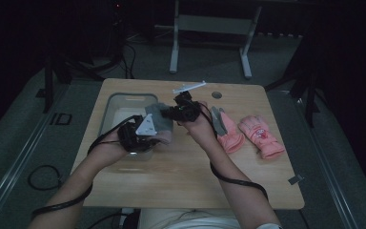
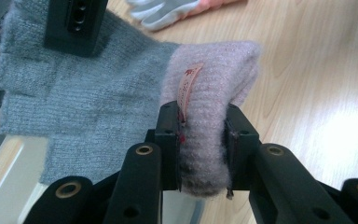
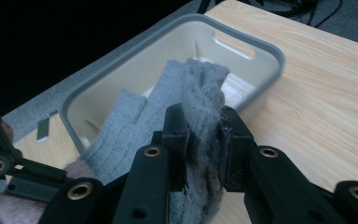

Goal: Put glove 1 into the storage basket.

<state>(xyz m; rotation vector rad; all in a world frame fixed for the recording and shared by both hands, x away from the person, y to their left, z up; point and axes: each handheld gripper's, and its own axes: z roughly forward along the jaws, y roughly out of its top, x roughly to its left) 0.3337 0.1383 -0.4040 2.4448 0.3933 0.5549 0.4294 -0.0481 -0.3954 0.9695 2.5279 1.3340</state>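
Observation:
A grey knit glove [image 1: 158, 118] with a pink cuff [image 2: 214, 88] hangs stretched between both grippers, above the near right corner of the grey bin [image 1: 119, 99]. My left gripper [image 2: 204, 116] is shut on the pink cuff, beside its small label. My right gripper [image 3: 204, 119] is shut on the grey finger end [image 3: 200, 84], over the bin's rim [image 3: 270, 51]. In the high view, the left gripper [image 1: 138, 134] sits at the bin's near edge and the right gripper [image 1: 181, 110] is just right of it.
Two pink gloves [image 1: 229, 136] [image 1: 262, 136] lie on the wooden table [image 1: 181, 167], right of my right hand. One has a grey-white glove [image 1: 218, 119] on it. A white hanger-like piece [image 1: 189, 87] and a round hole [image 1: 216, 94] are at the table's back edge.

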